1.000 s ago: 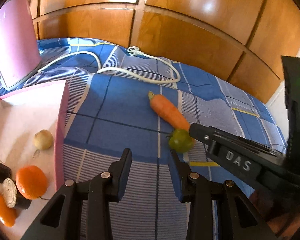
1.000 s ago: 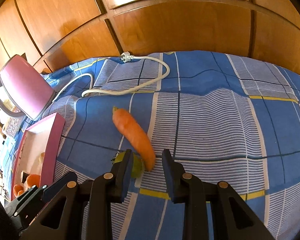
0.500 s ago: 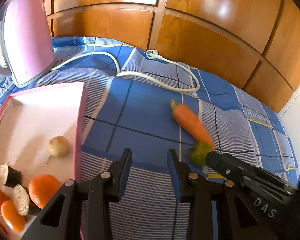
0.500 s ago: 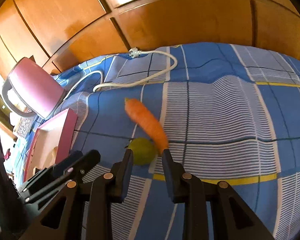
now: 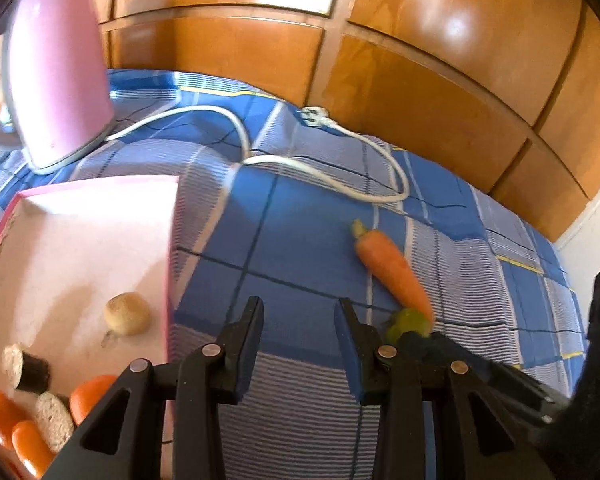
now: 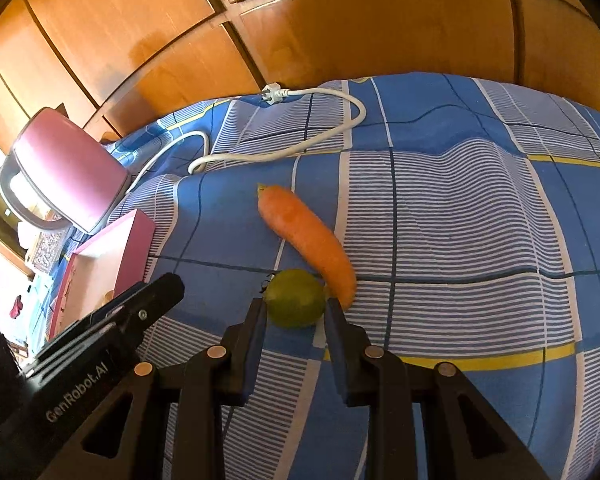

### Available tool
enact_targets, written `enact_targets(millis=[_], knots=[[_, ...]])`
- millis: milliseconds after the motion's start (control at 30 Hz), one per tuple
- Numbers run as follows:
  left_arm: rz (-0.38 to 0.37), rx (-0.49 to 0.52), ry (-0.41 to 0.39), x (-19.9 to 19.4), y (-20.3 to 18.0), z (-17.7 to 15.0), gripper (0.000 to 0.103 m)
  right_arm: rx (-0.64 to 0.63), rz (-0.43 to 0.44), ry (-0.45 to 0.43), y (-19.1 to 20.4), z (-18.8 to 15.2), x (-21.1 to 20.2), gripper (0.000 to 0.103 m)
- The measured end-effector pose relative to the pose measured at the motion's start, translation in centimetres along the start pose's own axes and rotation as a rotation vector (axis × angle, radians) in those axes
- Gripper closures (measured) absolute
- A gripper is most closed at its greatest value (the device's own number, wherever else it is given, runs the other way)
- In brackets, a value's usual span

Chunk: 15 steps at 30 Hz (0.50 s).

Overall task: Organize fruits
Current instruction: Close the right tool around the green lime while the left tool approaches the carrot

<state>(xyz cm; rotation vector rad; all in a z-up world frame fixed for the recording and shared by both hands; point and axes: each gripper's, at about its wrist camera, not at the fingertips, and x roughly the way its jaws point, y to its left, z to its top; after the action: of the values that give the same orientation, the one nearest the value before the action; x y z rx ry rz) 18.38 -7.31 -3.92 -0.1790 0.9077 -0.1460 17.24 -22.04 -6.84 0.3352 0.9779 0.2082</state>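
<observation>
A green lime (image 6: 296,298) lies on the blue checked bedspread and touches the tip of an orange carrot (image 6: 308,236). My right gripper (image 6: 296,309) is right at the lime with its jaws close together. The lime fills the narrow gap at the fingertips, and I cannot tell whether the pads press on it. In the left wrist view the lime (image 5: 406,322) peeks out above the right gripper's fingertip (image 5: 414,338), beside the carrot (image 5: 392,268). My left gripper (image 5: 300,308) hovers over bare cloth beside the pink tray (image 5: 80,248), narrowly open and empty.
The tray holds tangerines (image 5: 92,392), a small pale round fruit (image 5: 126,314) and dark-skinned slices (image 5: 24,364). A pink kettle (image 5: 56,80) stands behind it, and its white cable (image 5: 380,156) loops across the bed. Wooden wardrobe panels (image 5: 420,80) close off the far side.
My left gripper has shifted left, so more of the tray and kettle show. The lime, earlier half hidden behind the right gripper's left finger, now shows between its tips. Jaw gaps look unchanged.
</observation>
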Motion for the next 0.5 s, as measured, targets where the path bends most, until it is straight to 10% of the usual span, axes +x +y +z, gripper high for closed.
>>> enact_targets(millis=[500], knots=[[-0.114,0.068,0.077,3.1,-3.1,3.2,0.065,-0.032,-0.014,-0.012,0.4,0.3,0.6,0.071]])
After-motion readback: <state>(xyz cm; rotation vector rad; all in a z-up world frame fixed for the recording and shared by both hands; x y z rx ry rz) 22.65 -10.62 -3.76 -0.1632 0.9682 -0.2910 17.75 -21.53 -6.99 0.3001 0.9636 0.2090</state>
